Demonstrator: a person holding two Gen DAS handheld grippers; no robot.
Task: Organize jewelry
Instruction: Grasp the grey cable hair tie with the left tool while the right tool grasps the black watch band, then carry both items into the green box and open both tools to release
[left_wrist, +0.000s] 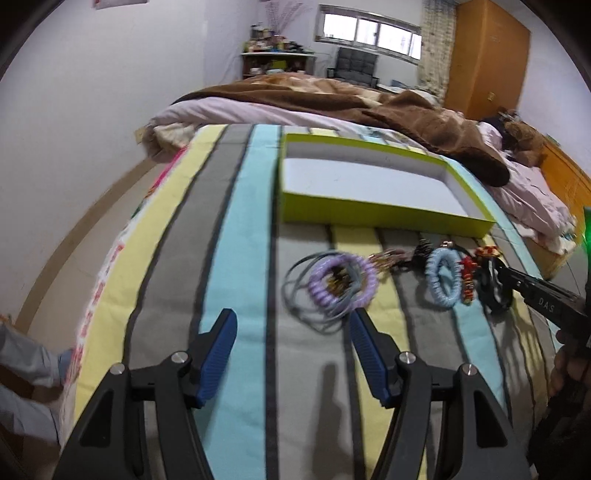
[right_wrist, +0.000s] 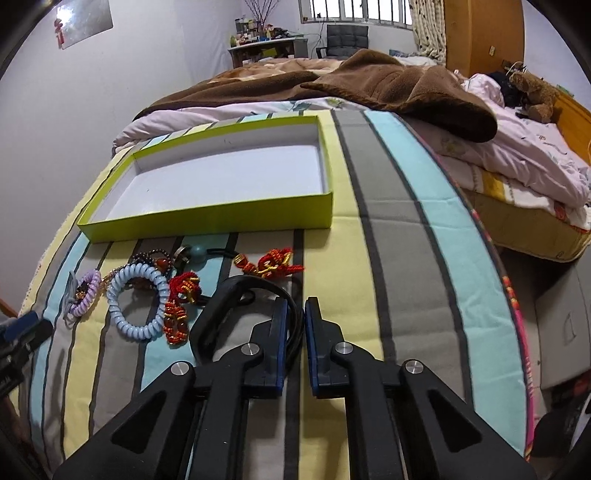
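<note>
Headband: a black headband (right_wrist: 236, 306) lies on the striped bedspread, its thin band running between the blue pads of the right hand-held gripper (right_wrist: 295, 314), its wide curve just left of them.
Right hand-held gripper: jaws drawn nearly together, pinching the thin band of the headband.
Left hand-held gripper: the left hand-held gripper (left_wrist: 291, 325) is spread wide, holding nothing; a lilac coil hair tie (left_wrist: 341, 282) on a tangle of thin grey bands lies just ahead of its right finger.
Other pieces: a pale blue coil tie (right_wrist: 138, 302) and red knotted cords (right_wrist: 181, 312) sit just left of the right hand-held gripper; another red-and-gold knot (right_wrist: 271, 264) lies just beyond its tips, dark beads farther left.
Box: a shallow lime-green box (right_wrist: 207, 219) with a bare white floor sits beyond the pile, ahead and left of the right hand-held gripper.
Step in hand: likely lifting the headband toward the box; the grip looks slim, so a slow, level lift would suit, watching that the red cords touching the band do not trail along.
Surface: a soft bedspread (right_wrist: 391, 236) in yellow, grey and turquoise stripes.
Room: a brown blanket (right_wrist: 406, 88) and pink bedding behind, a plush toy far right, a cluttered desk, a chair and a window at the far wall.
</note>
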